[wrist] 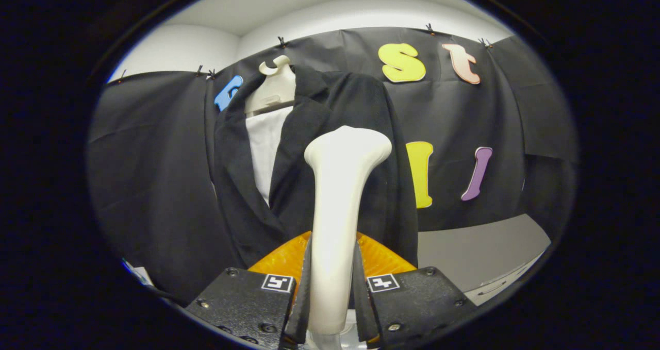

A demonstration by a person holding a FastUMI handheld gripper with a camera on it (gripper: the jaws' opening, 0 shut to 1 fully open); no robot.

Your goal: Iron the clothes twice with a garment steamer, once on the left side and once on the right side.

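A white garment steamer (337,200) stands upright between my fingers, its handle clamped by both of them and its wide head raised ahead. My gripper (331,293) is shut on that handle. Beyond the steamer hangs a black jacket (309,175) on a white hanger (274,84), with a white shirt front (265,144) showing between the lapels. The steamer head sits in front of the jacket's right panel; I cannot tell if it touches the cloth. An orange part (381,257) shows behind the handle, just above my fingers.
Black cloth covers the booth wall (149,164) behind and to both sides of the jacket. A grey tabletop (479,252) lies low to the right of the jacket. White wall and ceiling (330,4) rise above the cloth.
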